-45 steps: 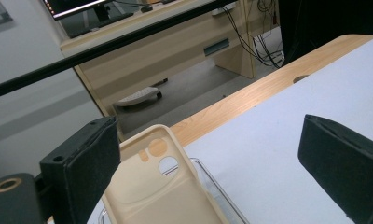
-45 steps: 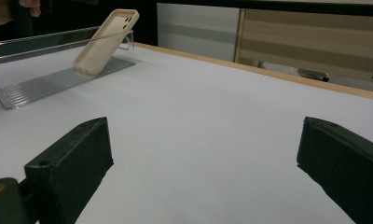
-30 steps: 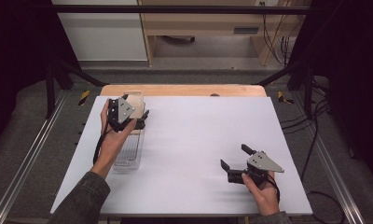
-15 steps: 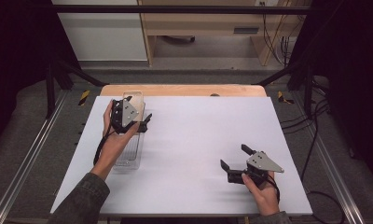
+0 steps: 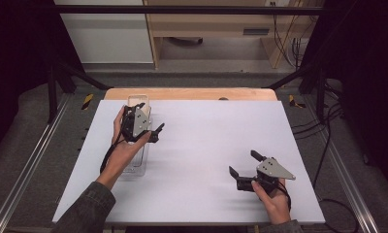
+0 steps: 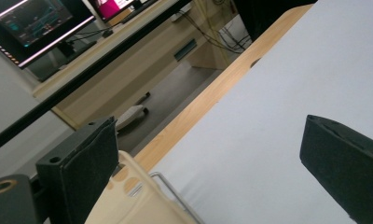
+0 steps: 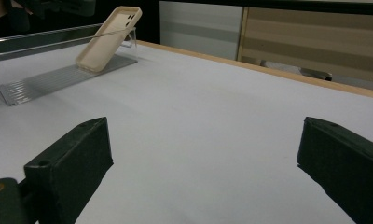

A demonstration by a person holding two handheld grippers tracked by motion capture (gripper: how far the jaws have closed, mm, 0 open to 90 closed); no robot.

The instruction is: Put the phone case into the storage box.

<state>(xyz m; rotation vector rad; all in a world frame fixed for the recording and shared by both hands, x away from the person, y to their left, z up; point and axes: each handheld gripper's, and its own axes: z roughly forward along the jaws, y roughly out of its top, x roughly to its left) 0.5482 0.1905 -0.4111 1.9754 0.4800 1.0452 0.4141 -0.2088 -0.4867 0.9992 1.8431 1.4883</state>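
A beige phone case (image 5: 137,100) leans tilted in a clear plastic rack (image 5: 136,164) at the table's left, and shows far left in the right gripper view (image 7: 110,36). My left gripper (image 5: 150,120) hovers just beside and in front of the case, open with nothing between its fingers. In the left gripper view (image 6: 208,154) the case's upper end (image 6: 128,200) lies below the left jaw, apart from it. My right gripper (image 5: 243,162) rests open near the front right of the white table top (image 5: 206,131), its fingers (image 7: 72,163) wide apart over bare surface.
The clear rack (image 7: 44,70) runs along the table's left side under my left forearm. A wooden strip (image 5: 192,93) edges the far side of the table. Beyond it stand a desk and cables (image 5: 284,29). Metal rails (image 5: 32,165) flank the table.
My left gripper has drifted slightly to the right and nearer, away from the phone case. The case and the right gripper have not moved.
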